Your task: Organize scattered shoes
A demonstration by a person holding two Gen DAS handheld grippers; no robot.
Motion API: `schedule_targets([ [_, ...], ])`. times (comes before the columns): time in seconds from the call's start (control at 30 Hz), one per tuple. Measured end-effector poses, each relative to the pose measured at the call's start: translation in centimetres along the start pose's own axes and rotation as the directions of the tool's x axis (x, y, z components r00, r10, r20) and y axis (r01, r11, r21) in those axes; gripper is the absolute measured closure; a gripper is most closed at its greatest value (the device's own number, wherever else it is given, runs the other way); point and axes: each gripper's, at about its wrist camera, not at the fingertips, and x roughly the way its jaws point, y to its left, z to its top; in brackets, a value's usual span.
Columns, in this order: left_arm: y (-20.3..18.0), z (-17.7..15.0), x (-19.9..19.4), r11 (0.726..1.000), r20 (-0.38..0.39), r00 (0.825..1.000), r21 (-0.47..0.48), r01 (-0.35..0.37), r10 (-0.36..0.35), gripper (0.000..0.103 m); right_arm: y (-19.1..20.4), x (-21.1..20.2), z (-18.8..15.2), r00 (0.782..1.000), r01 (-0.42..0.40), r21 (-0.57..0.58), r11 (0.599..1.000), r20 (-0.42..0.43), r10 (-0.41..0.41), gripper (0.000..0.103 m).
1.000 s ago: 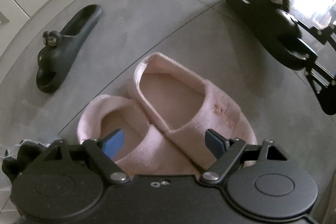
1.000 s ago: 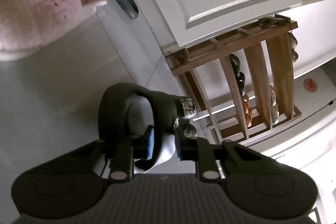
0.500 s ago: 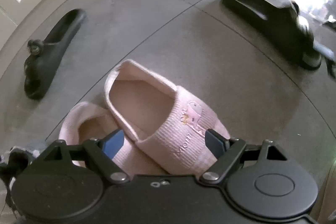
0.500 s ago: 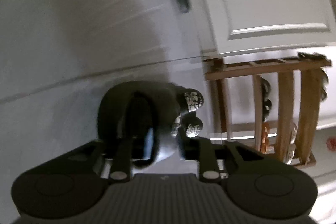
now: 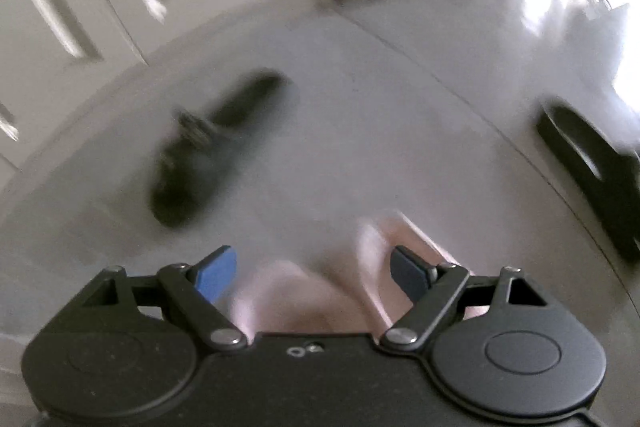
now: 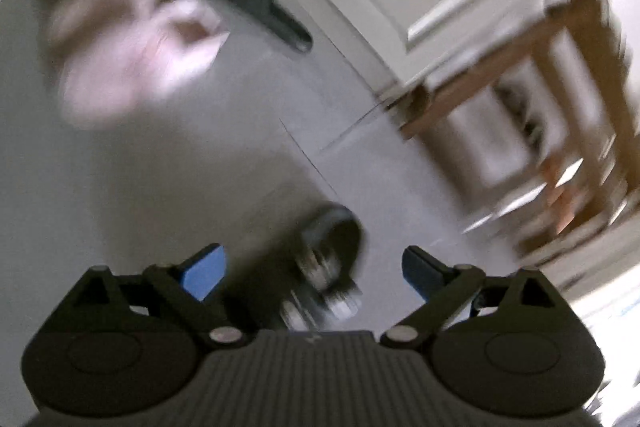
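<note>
Both views are smeared by motion blur. Nearest, the right gripper (image 6: 312,273) has just been opening; its jaws stand wide, clear of the black slide sandal (image 6: 326,259) on the grey floor (image 6: 140,187) below, half hidden by the gripper body. The left gripper (image 5: 314,273) is released above blurred pink slippers (image 5: 320,291). Farther off lie a second black sandal (image 5: 212,147) and, indistinct, a wooden shoe rack (image 6: 552,115).
</note>
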Motion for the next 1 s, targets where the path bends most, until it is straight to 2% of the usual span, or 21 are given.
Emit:
schedule_targets([
  [0.03,1.7,0.7,0.7,1.000,0.039,0.999,-0.014,0.001,-0.001,0.018,0.2,1.0,2.4,0.999,-0.048,0.032,0.998,-0.004,0.048,0.004],
  [0.1,5.2,1.4,2.7,0.999,0.094,0.996,-0.045,0.007,-0.003,0.019,0.5,2.4,5.1,0.997,-0.079,0.052,0.996,0.003,0.079,0.004],
  [0.2,9.0,1.3,4.8,0.990,0.094,0.991,-0.087,0.108,-0.100,0.019,1.6,4.1,9.6,0.987,-0.162,0.087,0.983,0.027,0.161,0.004],
  [0.3,14.0,1.1,7.8,0.961,0.084,0.973,-0.161,0.226,-0.215,0.019,2.5,4.7,11.8,0.975,-0.223,0.122,0.967,0.046,0.219,0.004],
  [0.37,16.9,0.9,9.7,0.936,0.079,0.963,-0.228,0.269,-0.257,0.019,3.1,5.1,12.0,0.973,-0.232,0.152,0.961,0.037,0.229,0.004],
  [0.4,18.1,0.8,10.7,0.911,0.080,0.952,-0.276,0.306,-0.295,0.019,3.5,5.3,11.9,0.973,-0.231,0.166,0.959,0.028,0.230,0.004],
  [0.5,21.1,0.3,13.3,0.818,0.104,0.916,-0.419,0.394,-0.387,0.019,4.5,6.0,11.5,0.974,-0.221,0.179,0.959,-0.016,0.227,0.004],
  [0.57,22.3,-0.2,14.6,0.744,0.139,0.892,-0.505,0.438,-0.430,0.019,4.7,6.2,11.4,0.972,-0.218,0.185,0.958,-0.042,0.230,0.004],
  [0.67,22.7,-0.5,16.4,0.637,0.201,0.840,-0.570,0.519,-0.504,0.019,4.6,6.3,11.3,0.972,-0.211,0.197,0.957,-0.062,0.227,0.004],
  [0.7,22.8,-0.5,17.1,0.602,0.210,0.826,-0.596,0.532,-0.523,0.019,4.6,6.3,11.3,0.973,-0.203,0.204,0.958,-0.069,0.221,0.004],
  [0.77,23.1,-0.7,18.5,0.528,0.221,0.809,-0.660,0.535,-0.544,0.019,4.3,6.1,11.3,0.974,-0.191,0.228,0.955,-0.074,0.213,0.004],
  [0.93,24.4,-2.6,20.6,0.271,0.373,0.749,-0.768,0.580,-0.548,0.019,3.7,5.8,11.6,0.977,-0.168,0.284,0.944,-0.081,0.198,0.004],
  [0.97,24.6,-3.0,21.0,0.224,0.394,0.743,-0.784,0.579,-0.541,0.019,3.8,5.8,11.6,0.977,-0.161,0.286,0.945,-0.087,0.193,0.004],
  [1.0,24.7,-3.5,21.3,0.194,0.401,0.749,-0.801,0.566,-0.526,0.019,3.9,5.7,11.7,0.977,-0.159,0.282,0.946,-0.090,0.191,0.004],
])
